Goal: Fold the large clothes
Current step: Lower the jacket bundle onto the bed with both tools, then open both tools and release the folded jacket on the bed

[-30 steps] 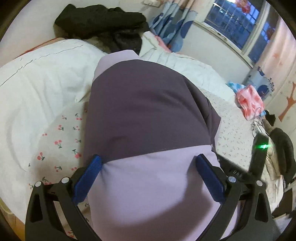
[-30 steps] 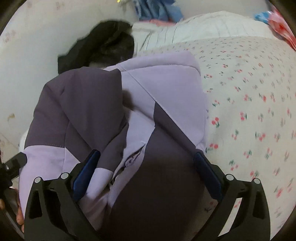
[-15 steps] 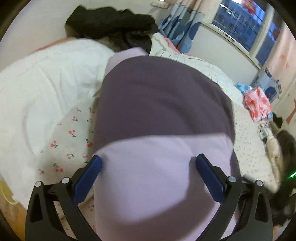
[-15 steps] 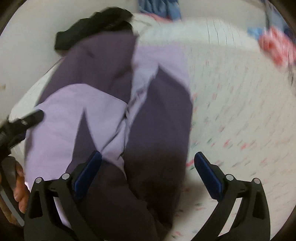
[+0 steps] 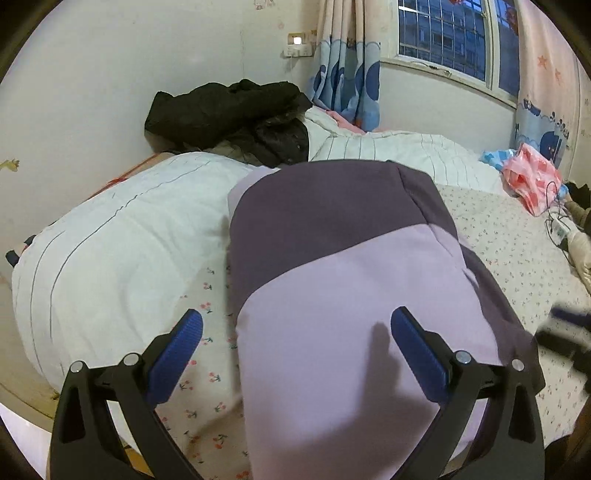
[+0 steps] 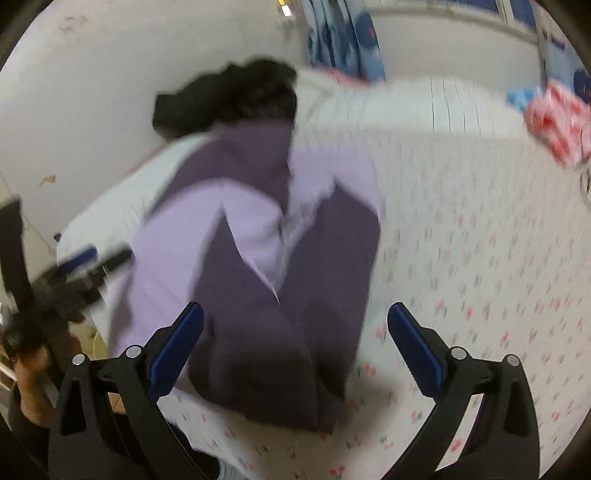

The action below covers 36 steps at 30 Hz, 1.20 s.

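Note:
A lilac and dark purple jacket lies folded on the cherry-print bed sheet. My left gripper is open and empty, its blue pads spread just above the jacket's near lilac part. In the blurred right wrist view the jacket lies ahead and my right gripper is open and empty over its near dark edge. The left gripper shows at the left of that view, and the right gripper shows blurred at the right edge of the left wrist view.
A rolled white striped duvet lies left of the jacket. Black clothes are piled by the wall. A pink plastic bag and cables lie at the bed's far right. Curtains and a window stand behind.
Both grippers have pulled back and risen from the jacket. The jacket's fold now lies flat on the bed. The right view has swung and is blurred.

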{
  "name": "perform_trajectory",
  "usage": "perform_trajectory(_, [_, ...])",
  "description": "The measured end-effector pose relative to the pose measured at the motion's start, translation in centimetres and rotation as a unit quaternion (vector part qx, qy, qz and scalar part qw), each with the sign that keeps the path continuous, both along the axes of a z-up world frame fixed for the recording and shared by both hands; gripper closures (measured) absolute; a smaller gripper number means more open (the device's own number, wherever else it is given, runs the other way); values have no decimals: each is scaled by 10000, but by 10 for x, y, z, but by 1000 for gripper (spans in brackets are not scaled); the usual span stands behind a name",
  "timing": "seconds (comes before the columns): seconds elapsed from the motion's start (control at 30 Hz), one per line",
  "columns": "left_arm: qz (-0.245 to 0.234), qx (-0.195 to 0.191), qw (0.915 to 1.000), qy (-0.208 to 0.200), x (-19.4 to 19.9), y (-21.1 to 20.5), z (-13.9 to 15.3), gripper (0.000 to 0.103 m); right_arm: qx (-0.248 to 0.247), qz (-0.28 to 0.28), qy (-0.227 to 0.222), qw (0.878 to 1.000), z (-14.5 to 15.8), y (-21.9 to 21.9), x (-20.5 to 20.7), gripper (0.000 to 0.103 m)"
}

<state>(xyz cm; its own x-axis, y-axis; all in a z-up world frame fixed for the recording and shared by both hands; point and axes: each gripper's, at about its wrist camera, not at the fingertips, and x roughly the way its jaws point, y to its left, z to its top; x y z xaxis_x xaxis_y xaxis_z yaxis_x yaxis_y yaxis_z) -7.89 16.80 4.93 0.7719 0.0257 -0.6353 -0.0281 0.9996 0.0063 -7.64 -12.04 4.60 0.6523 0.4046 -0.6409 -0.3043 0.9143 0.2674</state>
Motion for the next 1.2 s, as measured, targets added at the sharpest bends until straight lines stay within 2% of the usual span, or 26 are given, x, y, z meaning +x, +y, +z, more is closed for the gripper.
perform_trajectory(0.1, [-6, 33, 10000, 18, -1, 0, 3, 5, -32, -122, -281, 9995, 19, 2, 0, 7])
perform_trajectory(0.2, [-46, -72, 9999, 114, 1, 1, 3, 5, -156, -115, -321, 9993, 18, 16, 10, 7])
perform_trajectory(0.33, [-44, -34, 9997, 222, 1, -1, 0, 5, -350, 60, 26, 9994, -24, 34, 25, 7])
perform_trajectory(0.4, [-87, 221, 9992, 332, 2, -7, -2, 5, -127, 88, 327, 9993, -37, 33, 31, 7])
perform_trajectory(0.47, [-113, 427, 9983, 386, 2, -13, -3, 5, -134, 58, 360, 9992, -30, 31, 32, 7])
perform_trajectory(0.5, [-141, 461, 9981, 374, 1, -15, -2, 5, -215, 42, 215, 9995, -20, 30, 29, 7])
perform_trajectory(0.6, [-201, 362, 9984, 377, -2, -17, 1, 5, -263, 12, -68, 9996, -4, 28, 19, 7])
perform_trajectory(0.67, [-208, 308, 9985, 397, -3, -17, 2, 5, -314, 27, 0, 9995, -1, 30, 18, 7])
perform_trajectory(0.77, [-214, 343, 9983, 430, -4, -19, 2, 5, -751, -4, 410, 9963, -2, 38, 24, 7])
perform_trajectory(0.83, [-226, 356, 9982, 437, -4, -20, 2, 5, -927, 0, 335, 9951, -4, 42, 22, 7])
perform_trajectory(0.97, [-245, 289, 9983, 445, -2, -19, 4, 5, -857, -18, 202, 9961, 3, 39, 16, 7])
perform_trajectory(1.2, [-257, 182, 9983, 497, -4, -20, 3, 5, -888, 33, 248, 9957, 4, 36, 10, 7])
